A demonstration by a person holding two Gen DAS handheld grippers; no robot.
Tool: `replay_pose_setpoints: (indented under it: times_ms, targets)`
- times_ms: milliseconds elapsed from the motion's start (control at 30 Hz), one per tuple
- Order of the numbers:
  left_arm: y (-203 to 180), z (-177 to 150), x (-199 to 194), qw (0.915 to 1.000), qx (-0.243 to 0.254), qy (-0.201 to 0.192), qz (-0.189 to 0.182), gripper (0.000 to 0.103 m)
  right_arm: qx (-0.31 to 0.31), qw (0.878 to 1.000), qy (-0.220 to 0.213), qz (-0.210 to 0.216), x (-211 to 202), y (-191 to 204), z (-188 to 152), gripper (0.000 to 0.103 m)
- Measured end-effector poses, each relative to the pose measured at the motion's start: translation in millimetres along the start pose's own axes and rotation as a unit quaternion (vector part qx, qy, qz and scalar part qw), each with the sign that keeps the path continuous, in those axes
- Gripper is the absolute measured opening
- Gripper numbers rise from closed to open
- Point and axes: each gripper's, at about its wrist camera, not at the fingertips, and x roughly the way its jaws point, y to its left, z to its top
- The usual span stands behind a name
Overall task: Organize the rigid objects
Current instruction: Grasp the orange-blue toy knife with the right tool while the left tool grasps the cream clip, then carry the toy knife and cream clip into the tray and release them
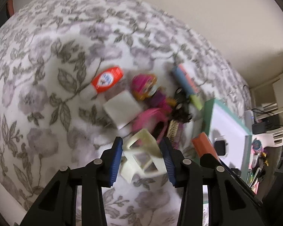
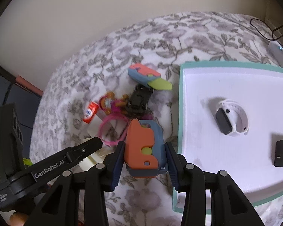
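Right gripper (image 2: 144, 157) — jaws closed on the orange-and-blue toy (image 2: 143, 146), pads pressing its two long sides; toy's long axis runs along the fingers, pointing away from the wrist. Teal-rimmed tray (image 2: 180, 101) lies just to its right, so this hand is the nearer one to it. Left gripper (image 1: 141, 157) — pads clamped on a cream plastic frame (image 1: 141, 150), on the far side of the toy from the tray. Watch (image 2: 230, 117) already sits inside the tray; loose pile on the floral cover, left of the tray.
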Motion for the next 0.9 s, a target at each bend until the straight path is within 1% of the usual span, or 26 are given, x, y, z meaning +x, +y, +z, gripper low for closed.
replay_pose_setpoints:
  times_ms: [67,133,467,633,800,900]
  targets:
    - [-4,1,-10,0.9998,0.011,-0.016,-0.006,0.040,0.003,1.000,-0.009,0.004,-6,-2,2,0.045]
    - [-6,3,-15,0.9995,0.018,-0.023,-0.008,0.040,0.006,1.000,-0.014,0.004,-10,-4,3,0.045]
    - [-15,-1,-18,0.9987,0.035,-0.034,-0.015,0.040,0.038,0.999,-0.023,0.011,-18,-22,6,0.045]
    - [-25,-4,-24,0.9973,0.053,-0.045,-0.026,0.040,0.053,0.998,-0.042,0.011,-29,-32,9,0.045]
    - [-49,-12,-29,0.9935,0.086,-0.060,-0.042,0.040,0.083,0.993,-0.075,-0.024,-45,-60,15,0.045]
    - [-69,-21,-29,0.9895,0.119,-0.070,-0.045,0.040,0.112,0.989,-0.083,-0.044,-52,-82,16,0.045]
